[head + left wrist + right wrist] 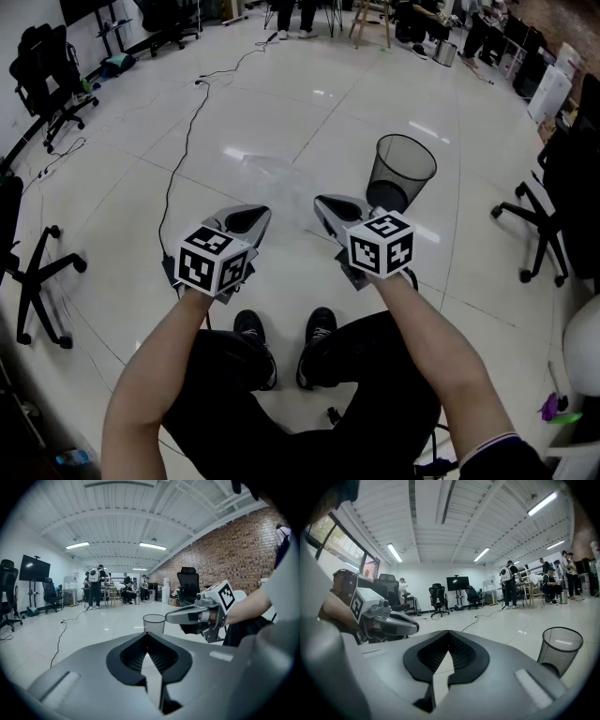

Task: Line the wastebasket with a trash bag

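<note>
Trash bag [272, 171]: looks like one clear sheet lying flat on the floor [122, 197], left of the wastebasket [403, 169] and apart from it. Hard to make out against the glossy tile. My read: thin film, near weightless, limp, slippery. Pinch one edge near the mouth; it probably takes both tongs to spread it open

Wastebasket: one, black mesh, upright, nothing in it that I can see. Probably light, so it may slide or tip if the bag drags on the rim

Left gripper [262, 212] and right gripper [322, 201]: both closed tight with nothing between the jaws, held side by side short of the wastebasket, the right one nearer to it

One cable [187, 131] runs across the floor left of the bag
</note>
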`<state>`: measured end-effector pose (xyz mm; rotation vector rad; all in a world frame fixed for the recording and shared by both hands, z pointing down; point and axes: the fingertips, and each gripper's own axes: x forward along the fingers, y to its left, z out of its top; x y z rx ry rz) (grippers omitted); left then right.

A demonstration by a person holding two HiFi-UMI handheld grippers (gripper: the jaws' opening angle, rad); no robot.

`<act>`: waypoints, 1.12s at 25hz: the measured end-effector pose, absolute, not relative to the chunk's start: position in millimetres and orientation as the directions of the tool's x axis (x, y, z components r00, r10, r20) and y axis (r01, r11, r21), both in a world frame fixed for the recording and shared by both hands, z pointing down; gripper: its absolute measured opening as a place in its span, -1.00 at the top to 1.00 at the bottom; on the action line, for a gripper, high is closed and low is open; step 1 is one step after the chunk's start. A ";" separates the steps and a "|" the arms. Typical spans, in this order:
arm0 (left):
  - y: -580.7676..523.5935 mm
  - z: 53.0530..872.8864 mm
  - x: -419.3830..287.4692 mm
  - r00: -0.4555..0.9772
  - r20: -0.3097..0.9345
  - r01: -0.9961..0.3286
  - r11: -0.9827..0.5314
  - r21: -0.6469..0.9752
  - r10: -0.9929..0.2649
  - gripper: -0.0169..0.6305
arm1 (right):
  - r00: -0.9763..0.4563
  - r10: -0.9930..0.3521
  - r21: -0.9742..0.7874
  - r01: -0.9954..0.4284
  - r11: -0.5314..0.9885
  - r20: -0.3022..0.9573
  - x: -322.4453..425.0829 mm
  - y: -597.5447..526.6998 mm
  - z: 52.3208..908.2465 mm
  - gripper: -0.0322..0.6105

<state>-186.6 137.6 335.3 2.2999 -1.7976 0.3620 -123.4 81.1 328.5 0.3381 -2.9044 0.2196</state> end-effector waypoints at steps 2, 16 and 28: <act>135.2 335.6 -185.2 0.236 0.313 -0.969 -0.246 0.007 -0.920 0.91 | -0.952 -0.206 -0.113 -0.236 0.965 0.228 -125.2 79.6 327.5 0.90; 103.3 340.2 -205.8 0.246 0.304 -0.965 -0.262 -0.011 -0.920 0.91 | -0.948 -0.196 -0.048 -0.214 0.976 0.250 -147.6 48.0 325.8 0.90; 65.4 345.0 -239.9 0.233 0.314 -0.967 -0.252 -0.022 -0.921 0.91 | -0.945 -0.176 0.014 -0.179 0.984 0.275 -170.4 16.1 325.3 0.90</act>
